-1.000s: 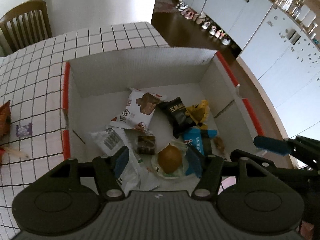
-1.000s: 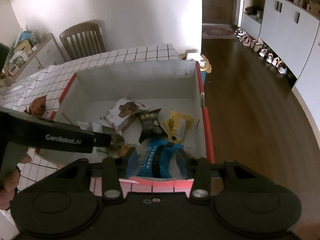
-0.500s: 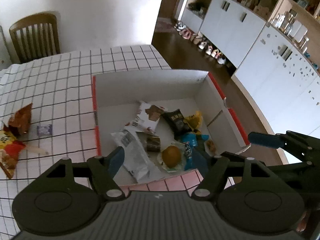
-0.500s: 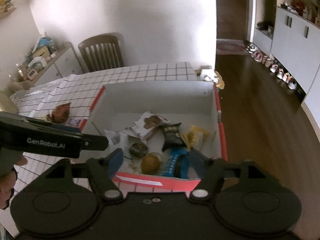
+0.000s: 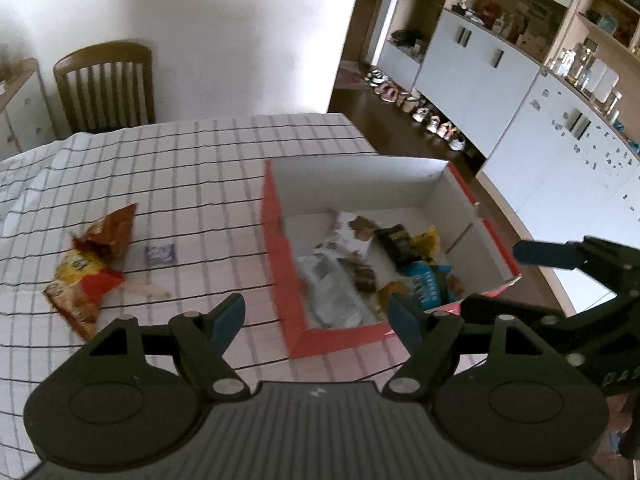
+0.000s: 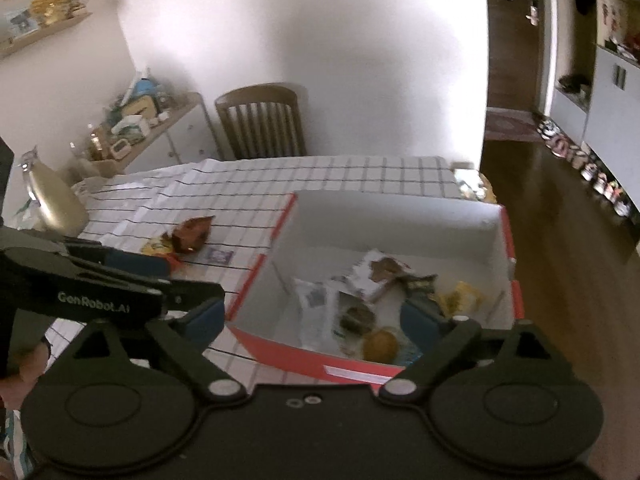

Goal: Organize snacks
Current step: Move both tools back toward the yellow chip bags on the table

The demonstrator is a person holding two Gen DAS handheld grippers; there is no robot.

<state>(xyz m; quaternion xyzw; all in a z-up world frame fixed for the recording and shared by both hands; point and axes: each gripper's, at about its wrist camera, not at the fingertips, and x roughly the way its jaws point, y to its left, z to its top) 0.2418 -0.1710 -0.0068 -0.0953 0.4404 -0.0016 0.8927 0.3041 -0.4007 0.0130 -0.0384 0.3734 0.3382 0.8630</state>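
A white cardboard box with red rims (image 5: 280, 280) (image 6: 260, 268) stands on the checked tablecloth. In it lie a blue packet (image 5: 424, 280), a black packet (image 5: 396, 238), a yellow packet (image 5: 430, 240), a white bag (image 5: 328, 284) and a round brown bun (image 6: 380, 342). To the box's left on the cloth lie orange and red chip bags (image 5: 92, 264) (image 6: 192, 234) and a small purple packet (image 5: 159, 254) (image 6: 218, 255). My left gripper (image 5: 316, 316) hovers over the box's near left corner, jaws opening and empty. My right gripper (image 6: 310, 316) hangs above the box's near rim, jaws opening wide and empty.
A wooden chair (image 5: 106, 84) stands at the table's far side. A sideboard with clutter (image 6: 136, 136) is at the back left. White cabinets (image 5: 540, 132) and a row of shoes (image 5: 420, 108) line the dark floor on the right.
Both grippers have drawn back and up out of the box while their jaws widened. The blue packet and the bun that lay between the jaws now lie free in the box.
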